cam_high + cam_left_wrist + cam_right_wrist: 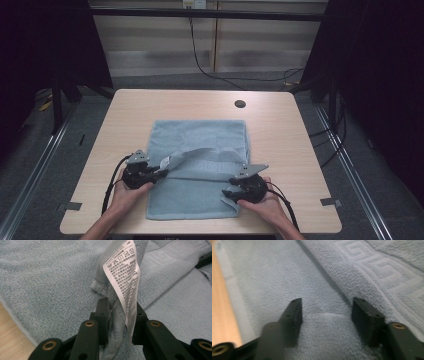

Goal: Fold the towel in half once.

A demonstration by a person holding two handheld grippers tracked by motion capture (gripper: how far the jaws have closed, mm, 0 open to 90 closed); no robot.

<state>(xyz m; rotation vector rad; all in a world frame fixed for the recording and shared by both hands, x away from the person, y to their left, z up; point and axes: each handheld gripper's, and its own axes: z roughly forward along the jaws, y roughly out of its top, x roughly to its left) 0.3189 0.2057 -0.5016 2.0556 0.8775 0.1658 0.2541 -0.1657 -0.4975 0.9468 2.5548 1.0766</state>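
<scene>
Towel (pixel 200 150) corner and care label (pixel 123 277) pinched in left gripper (pixel 119 312); right gripper (pixel 325 312) parted, fold unclamped, so that side may be dropped.

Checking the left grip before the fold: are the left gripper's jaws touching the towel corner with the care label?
Touching. In the left gripper view, the left gripper has its jaws against the towel corner and care label from both sides.
</scene>
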